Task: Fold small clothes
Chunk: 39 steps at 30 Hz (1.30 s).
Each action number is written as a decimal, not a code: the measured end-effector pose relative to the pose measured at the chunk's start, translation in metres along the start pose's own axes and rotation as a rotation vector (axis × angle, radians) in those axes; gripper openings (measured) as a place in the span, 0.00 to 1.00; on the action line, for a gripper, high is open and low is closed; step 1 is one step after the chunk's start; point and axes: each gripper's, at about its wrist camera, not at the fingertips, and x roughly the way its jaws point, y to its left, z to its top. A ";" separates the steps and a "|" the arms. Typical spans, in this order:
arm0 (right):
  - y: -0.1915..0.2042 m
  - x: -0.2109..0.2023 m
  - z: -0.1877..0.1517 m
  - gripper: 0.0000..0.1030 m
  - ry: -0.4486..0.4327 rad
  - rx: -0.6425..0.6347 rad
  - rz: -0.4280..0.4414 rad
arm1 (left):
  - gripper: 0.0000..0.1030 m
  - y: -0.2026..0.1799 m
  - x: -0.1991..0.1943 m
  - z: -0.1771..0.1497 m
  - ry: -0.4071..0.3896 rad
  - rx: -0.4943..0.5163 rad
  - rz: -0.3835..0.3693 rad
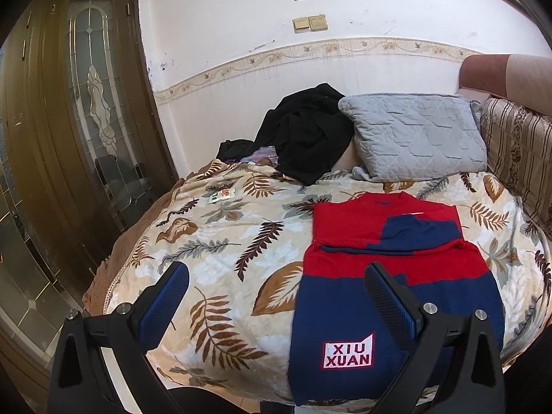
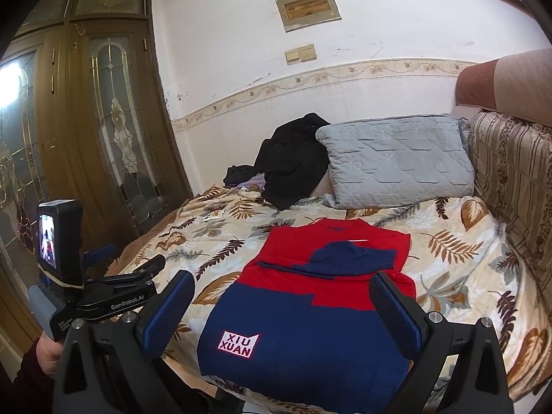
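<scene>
A small red and navy sweater [image 1: 390,276] lies flat on the leaf-print blanket [image 1: 224,241], sleeves folded in across its chest, with a white "XIU XUAN" patch near its front hem. It also shows in the right wrist view [image 2: 310,310]. My left gripper [image 1: 276,283] is open and empty, above the blanket at the sweater's left edge. My right gripper [image 2: 283,296] is open and empty, held over the sweater's lower half. The left gripper's body and camera [image 2: 103,293] show at the left of the right wrist view.
A pile of black clothes [image 1: 303,131] and a grey quilted pillow [image 1: 414,134] lie at the back of the bed. A striped cushion [image 1: 517,145] lines the right side. A wooden door with glass panels [image 1: 86,103] stands at the left.
</scene>
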 end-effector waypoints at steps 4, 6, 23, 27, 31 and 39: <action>-0.004 0.002 0.000 1.00 0.004 0.012 0.000 | 0.98 0.000 0.002 -0.001 0.007 0.003 0.004; -0.005 0.003 0.001 1.00 0.006 0.018 -0.003 | 0.98 0.000 0.004 0.000 0.009 0.003 0.005; -0.026 0.023 -0.006 1.00 0.066 0.053 0.015 | 0.98 0.004 0.052 -0.026 0.205 -0.015 -0.120; -0.078 0.038 -0.026 1.00 0.175 0.196 0.009 | 0.98 0.018 0.101 -0.079 0.450 -0.106 -0.185; -0.144 0.055 -0.072 0.99 0.324 0.454 0.046 | 0.98 0.031 0.132 -0.117 0.616 -0.238 -0.257; -0.194 0.088 -0.156 0.80 0.503 0.741 0.077 | 0.98 0.045 0.146 -0.141 0.659 -0.305 -0.291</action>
